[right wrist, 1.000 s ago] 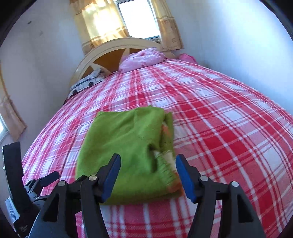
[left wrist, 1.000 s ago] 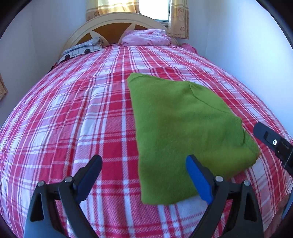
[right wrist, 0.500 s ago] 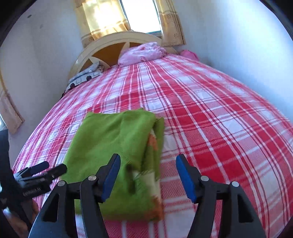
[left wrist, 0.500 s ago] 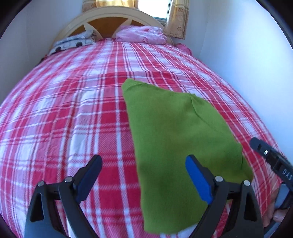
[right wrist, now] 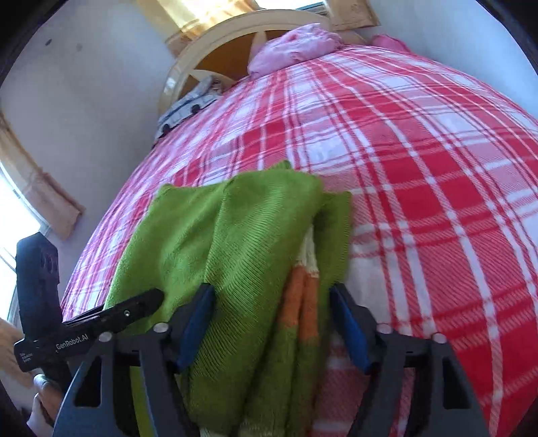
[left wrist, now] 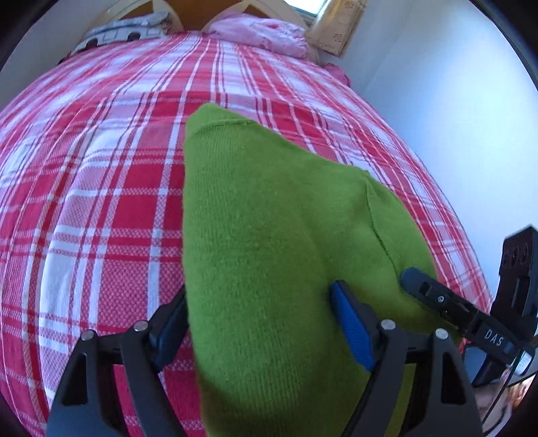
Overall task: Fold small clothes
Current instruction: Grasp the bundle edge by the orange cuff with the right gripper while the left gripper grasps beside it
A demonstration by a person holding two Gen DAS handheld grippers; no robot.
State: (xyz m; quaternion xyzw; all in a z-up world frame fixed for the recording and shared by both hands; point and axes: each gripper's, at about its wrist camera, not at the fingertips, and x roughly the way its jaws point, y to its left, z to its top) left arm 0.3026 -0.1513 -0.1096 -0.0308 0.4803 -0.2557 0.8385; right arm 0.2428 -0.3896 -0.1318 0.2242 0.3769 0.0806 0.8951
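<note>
A folded green knit garment (left wrist: 269,235) lies on the red and white plaid bed (left wrist: 101,201). In the right wrist view the garment (right wrist: 235,242) shows an orange and cream patch along its right fold. My left gripper (left wrist: 259,322) is open, its jaws astride the garment's near left edge. My right gripper (right wrist: 272,326) is open, its jaws astride the garment's near right folds. Each gripper shows in the other's view: the right one (left wrist: 447,302) and the left one (right wrist: 134,306).
A pink pillow (left wrist: 259,30) and a grey patterned pillow (left wrist: 124,30) lie by the cream headboard (right wrist: 215,57). White walls stand close on the bed's right side (left wrist: 437,84) and left side (right wrist: 84,101). A curtained window is at the left (right wrist: 20,208).
Both grippers have moved down and forward onto the near end of the green garment. Their jaws now straddle its edges, still open.
</note>
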